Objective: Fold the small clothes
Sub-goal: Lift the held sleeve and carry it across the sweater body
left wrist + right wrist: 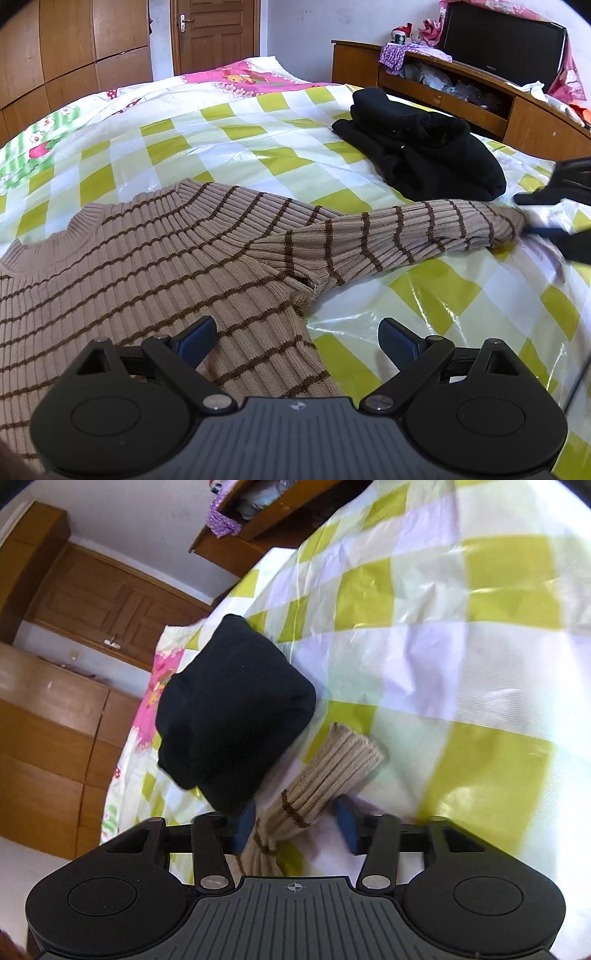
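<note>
Both views are brightly and evenly lit, with white glare seen on the glossy checked sheet [373, 321]. Straight lines are bent by fisheye distortion at the edges. The right wrist view is smeared by motion blur.

the left wrist view looks forward and down along its gripper [297, 341], low over the sweater [147, 258] body, facing across the bed [236, 147] toward the door [214, 33] and shelf [443, 88]. the right wrist view sits rolled, close over the cuff [343, 760]. both share the sleeve end, the black clothes [424, 155] [232, 716] and the checked cover.
</note>
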### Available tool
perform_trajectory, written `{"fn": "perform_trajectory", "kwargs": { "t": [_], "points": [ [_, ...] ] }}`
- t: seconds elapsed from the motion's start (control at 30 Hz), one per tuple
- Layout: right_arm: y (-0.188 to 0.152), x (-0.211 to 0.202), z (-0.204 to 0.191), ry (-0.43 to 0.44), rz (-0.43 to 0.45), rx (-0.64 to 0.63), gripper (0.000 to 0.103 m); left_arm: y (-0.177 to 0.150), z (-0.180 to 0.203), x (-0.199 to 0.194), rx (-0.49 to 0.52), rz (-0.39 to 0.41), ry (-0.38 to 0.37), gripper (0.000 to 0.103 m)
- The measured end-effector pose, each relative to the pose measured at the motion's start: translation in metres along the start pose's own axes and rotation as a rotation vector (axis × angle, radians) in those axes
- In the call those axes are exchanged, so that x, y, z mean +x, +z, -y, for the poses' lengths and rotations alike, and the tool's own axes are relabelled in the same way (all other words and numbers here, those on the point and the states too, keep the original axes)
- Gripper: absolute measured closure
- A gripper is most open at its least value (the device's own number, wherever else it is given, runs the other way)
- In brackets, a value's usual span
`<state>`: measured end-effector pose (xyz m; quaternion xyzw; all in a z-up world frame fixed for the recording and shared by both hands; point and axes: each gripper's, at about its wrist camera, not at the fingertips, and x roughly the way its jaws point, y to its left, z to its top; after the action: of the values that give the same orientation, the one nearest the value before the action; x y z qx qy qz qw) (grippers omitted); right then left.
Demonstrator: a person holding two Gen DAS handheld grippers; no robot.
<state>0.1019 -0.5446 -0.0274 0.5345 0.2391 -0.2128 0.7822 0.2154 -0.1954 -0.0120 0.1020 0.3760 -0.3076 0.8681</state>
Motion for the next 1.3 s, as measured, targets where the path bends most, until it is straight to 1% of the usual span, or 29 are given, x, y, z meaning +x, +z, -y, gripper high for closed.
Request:
{"fn": "perform_trajectory", "kwargs": {
  "t": [0.03, 0.07, 0.1, 0.13, 0.17, 0.2, 0.23, 0.27, 0.3, 0.37, 0.4, 0.43, 0.5, 0.53, 0.57, 0.63, 0.7, 0.77, 0.83, 0.87, 0.93, 0.97, 1.03, 1.1, 1.13, 1.17, 1.23, 1.27, 1.3],
  "points": [
    [0.003, 0.007, -0.003, 0.007, -0.017, 0.001, 0.093, 0.001, 0.0, -0.001, -0.002, -0.001, 0.002, 0.0],
    [0.007, 0.013, -0.007, 0.024, -0.041, 0.013, 0.095, 0.003, -0.001, -0.003, -0.003, 0.003, 0.004, 0.0],
    [0.011, 0.013, -0.014, 0.072, -0.048, 0.012, 0.097, 0.004, -0.001, -0.007, -0.002, 0.011, 0.008, 0.0],
    [0.013, 0.007, -0.024, 0.114, -0.027, -0.018, 0.097, 0.006, -0.001, -0.01, 0.001, 0.02, 0.012, 0.0],
    [0.014, -0.005, -0.036, 0.148, 0.019, -0.075, 0.1, 0.007, 0.0, -0.013, 0.003, 0.029, 0.013, 0.0],
    [0.014, -0.019, -0.044, 0.191, 0.074, -0.13, 0.1, 0.009, 0.001, -0.015, 0.004, 0.035, 0.011, 0.0],
    [0.014, -0.034, -0.048, 0.24, 0.12, -0.169, 0.101, 0.01, 0.002, -0.016, 0.006, 0.041, 0.008, 0.0],
    [0.014, -0.048, -0.047, 0.271, 0.157, -0.188, 0.102, 0.011, 0.003, -0.016, 0.01, 0.045, 0.006, 0.0],
    [0.014, -0.057, -0.043, 0.277, 0.182, -0.191, 0.102, 0.012, 0.005, -0.015, 0.013, 0.047, 0.003, 0.0],
    [0.014, -0.07, -0.024, 0.239, 0.223, -0.186, 0.102, 0.011, 0.009, -0.01, 0.023, 0.035, -0.007, 0.0],
    [0.012, -0.071, -0.012, 0.186, 0.222, -0.178, 0.1, 0.01, 0.011, -0.006, 0.029, 0.026, -0.01, 0.0],
    [0.012, -0.066, -0.001, 0.148, 0.184, -0.163, 0.093, 0.009, 0.014, -0.003, 0.036, 0.018, -0.011, 0.0],
    [0.007, -0.051, 0.019, 0.131, 0.063, -0.109, 0.092, 0.006, 0.019, 0.001, 0.053, 0.0, -0.014, 0.0],
    [0.005, -0.045, 0.023, 0.122, 0.022, -0.092, 0.089, 0.006, 0.02, 0.003, 0.06, -0.004, -0.017, 0.0],
    [0.002, -0.039, 0.024, 0.106, 0.002, -0.089, 0.086, 0.005, 0.022, 0.003, 0.067, -0.005, -0.018, 0.0],
    [0.002, -0.028, 0.017, 0.092, -0.007, -0.109, 0.084, 0.006, 0.025, 0.003, 0.081, -0.001, -0.014, 0.0],
    [0.003, -0.018, 0.003, 0.102, -0.017, -0.125, 0.078, 0.006, 0.027, 0.003, 0.087, 0.002, -0.01, 0.0],
    [0.007, -0.008, -0.01, 0.108, -0.031, -0.148, 0.063, 0.006, 0.027, 0.005, 0.08, 0.0, -0.018, 0.0],
    [0.01, 0.004, -0.023, 0.1, -0.034, -0.176, 0.057, 0.006, 0.028, 0.007, 0.075, -0.002, -0.022, 0.0],
    [0.012, 0.011, -0.03, 0.084, -0.031, -0.19, 0.056, 0.006, 0.028, 0.007, 0.074, -0.003, -0.023, 0.0],
    [0.016, 0.029, -0.039, 0.011, -0.054, -0.206, 0.055, 0.005, 0.029, 0.007, 0.071, -0.005, -0.027, 0.0],
    [0.016, 0.039, -0.04, -0.02, -0.077, -0.198, 0.055, 0.005, 0.029, 0.007, 0.071, -0.006, -0.029, 0.0],
    [0.015, 0.059, -0.04, -0.053, -0.127, -0.19, 0.055, 0.004, 0.029, 0.008, 0.073, -0.007, -0.029, 0.0],
    [0.013, 0.067, -0.045, -0.082, -0.113, -0.211, 0.07, 0.004, 0.027, 0.007, 0.072, -0.008, -0.024, 0.0],
    [0.013, 0.068, -0.048, -0.085, -0.103, -0.227, 0.088, 0.004, 0.026, 0.007, 0.069, -0.008, -0.022, 0.0],
    [0.013, 0.069, -0.049, -0.067, -0.114, -0.225, 0.094, 0.004, 0.025, 0.006, 0.067, -0.008, -0.02, 0.0],
    [0.016, 0.066, -0.052, -0.015, -0.126, -0.211, 0.095, 0.005, 0.023, 0.004, 0.063, -0.004, -0.014, 0.0],
    [0.017, 0.057, -0.056, 0.021, -0.111, -0.216, 0.095, 0.006, 0.022, 0.001, 0.06, 0.002, -0.01, 0.0],
    [0.019, 0.042, -0.059, 0.082, -0.089, -0.213, 0.095, 0.007, 0.02, -0.002, 0.058, 0.01, -0.01, 0.0]
  ]
}}
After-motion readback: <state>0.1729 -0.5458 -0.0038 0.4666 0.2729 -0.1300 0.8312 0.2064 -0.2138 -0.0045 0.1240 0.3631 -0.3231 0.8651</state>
